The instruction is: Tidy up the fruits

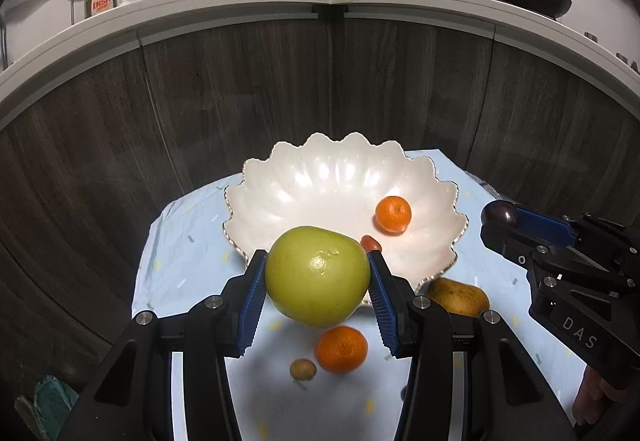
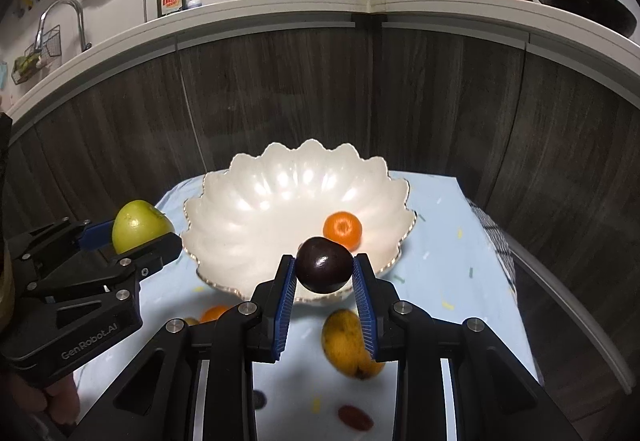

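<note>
Here, both grippers loaded. Left gripper [image 1: 317, 275] clamped on a green apple [image 1: 317, 275], blue pads pressing its two sides; apple held off the tabletop, just at the near rim of the white scalloped bowl [image 1: 320, 177]. Right gripper [image 2: 324, 265] clamped on a dark plum [image 2: 324, 265], held above the bowl's near edge; in the left wrist view the plum [image 1: 499, 213] sits to the right of the bowl.

One mandarin [image 1: 393, 214] lies inside the bowl, right of centre. A small red fruit [image 1: 371, 242] shows just behind the apple; whether it is inside the bowl or on its rim, cannot tell.

On the light blue tablecloth [image 1: 184, 241], near side of the bowl: a second mandarin [image 1: 341, 349], a small brown nut-like fruit [image 1: 303, 369] just left of it, and a yellow mango [image 1: 457, 297] to the right, near the bowl's rim. Another red fruit [image 2: 355, 417] lies nearer still, blurred.
</note>
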The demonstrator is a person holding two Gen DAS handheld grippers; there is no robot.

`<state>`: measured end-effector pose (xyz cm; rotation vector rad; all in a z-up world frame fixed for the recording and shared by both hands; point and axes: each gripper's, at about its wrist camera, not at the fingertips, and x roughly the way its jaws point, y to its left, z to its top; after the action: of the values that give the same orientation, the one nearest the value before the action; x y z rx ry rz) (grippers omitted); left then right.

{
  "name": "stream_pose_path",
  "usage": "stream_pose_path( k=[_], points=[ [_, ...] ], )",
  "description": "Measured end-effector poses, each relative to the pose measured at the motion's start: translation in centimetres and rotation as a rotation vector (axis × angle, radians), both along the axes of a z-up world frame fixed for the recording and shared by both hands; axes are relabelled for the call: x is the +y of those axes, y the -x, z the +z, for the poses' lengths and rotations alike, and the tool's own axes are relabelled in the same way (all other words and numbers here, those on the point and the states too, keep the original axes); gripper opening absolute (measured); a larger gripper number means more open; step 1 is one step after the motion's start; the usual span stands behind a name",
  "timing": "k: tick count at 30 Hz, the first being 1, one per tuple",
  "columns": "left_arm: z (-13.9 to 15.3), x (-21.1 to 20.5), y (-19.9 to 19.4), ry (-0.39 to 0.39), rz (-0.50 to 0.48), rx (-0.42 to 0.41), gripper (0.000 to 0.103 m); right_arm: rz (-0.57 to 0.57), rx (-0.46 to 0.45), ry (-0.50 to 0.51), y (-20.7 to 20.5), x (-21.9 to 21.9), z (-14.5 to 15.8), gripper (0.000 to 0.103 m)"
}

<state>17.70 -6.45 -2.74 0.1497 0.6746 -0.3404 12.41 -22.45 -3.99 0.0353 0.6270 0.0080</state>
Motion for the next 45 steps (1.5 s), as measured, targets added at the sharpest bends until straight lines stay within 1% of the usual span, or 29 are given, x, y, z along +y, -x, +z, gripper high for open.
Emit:
stream_pose_path(
  k=[10,21,33,41,42,43,44,45],
  points=[
    [-0.7,0.0,-3.4,0.002,0.010,0.023,0.048,0.011,0.020,0.002,-2.9,0.2,-0.3,0.030],
    [-2.3,-0.3,-6.0,0.008,0.020,0.067,0.048,0.024,0.085,-0.016,-5.2,0.3,-1.9,0.030],
    [-4.2,-0.8,-7.4,0.000,0.019,0.127,0.048,0.033,0.168,-0.026,-6.8,0.0,-3.9,0.030],
    [-4.9,-0.8,-7.7,-0.016,0.026,0.164,0.049,0.038,0.197,-0.035,-7.1,-0.2,-4.4,0.031],
    [-4.9,-0.8,-7.7,-0.015,0.025,0.169,0.052,0.034,0.199,-0.031,-7.1,-0.1,-4.4,0.033],
    [-4.8,-0.8,-7.6,-0.013,0.028,0.160,0.065,0.029,0.199,-0.030,-7.0,-0.2,-4.4,0.042],
    [-4.7,-0.7,-7.5,-0.015,0.035,0.145,0.075,0.025,0.194,-0.036,-7.0,-0.3,-4.4,0.047],
    [-4.4,-0.7,-7.3,-0.018,0.040,0.128,0.076,0.019,0.187,-0.037,-6.9,-0.4,-4.3,0.055]
  ],
)
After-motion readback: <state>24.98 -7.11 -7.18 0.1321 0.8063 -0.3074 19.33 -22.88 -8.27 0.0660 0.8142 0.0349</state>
